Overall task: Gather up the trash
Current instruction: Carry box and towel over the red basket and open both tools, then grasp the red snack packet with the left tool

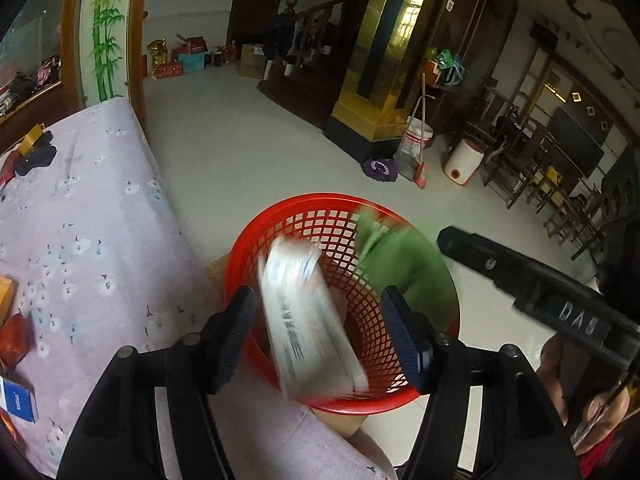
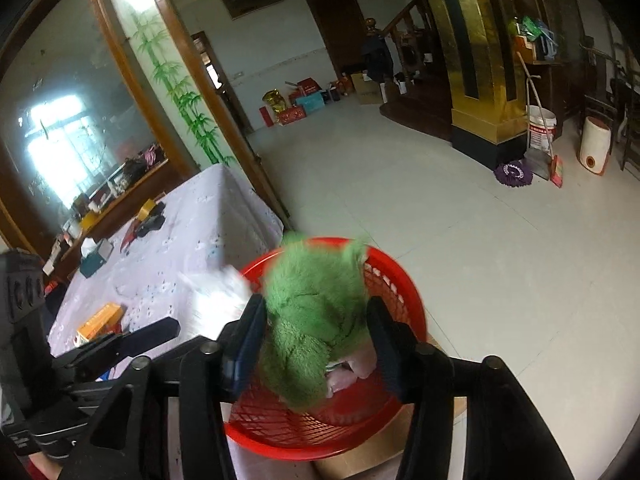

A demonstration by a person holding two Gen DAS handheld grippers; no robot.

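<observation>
A red mesh basket (image 1: pixel 432 394) stands beside the table's edge, also in the right wrist view (image 2: pixel 280 446). My left gripper (image 1: pixel 318 322) is open above it; a blurred white printed packet (image 1: pixel 312 332) is between its jaws, touching neither, over the basket. My right gripper (image 2: pixel 316 328) is open; a blurred fuzzy green cloth (image 2: pixel 312 320) is between its jaws above the basket, also in the left wrist view (image 1: pixel 400 256). Pale trash (image 2: pixel 352 372) lies in the basket. The right gripper's body (image 1: pixel 540 288) shows at the right.
The table with a lilac flowered cloth (image 1: pixel 92 216) holds an orange box (image 2: pixel 100 320), a blue box (image 1: pixel 16 398), a tape roll (image 1: pixel 34 138), a black item (image 1: pixel 36 158) and a tissue box (image 2: pixel 94 256). A cardboard box (image 2: pixel 380 452) sits under the basket. White tiled floor (image 2: pixel 460 240) lies beyond.
</observation>
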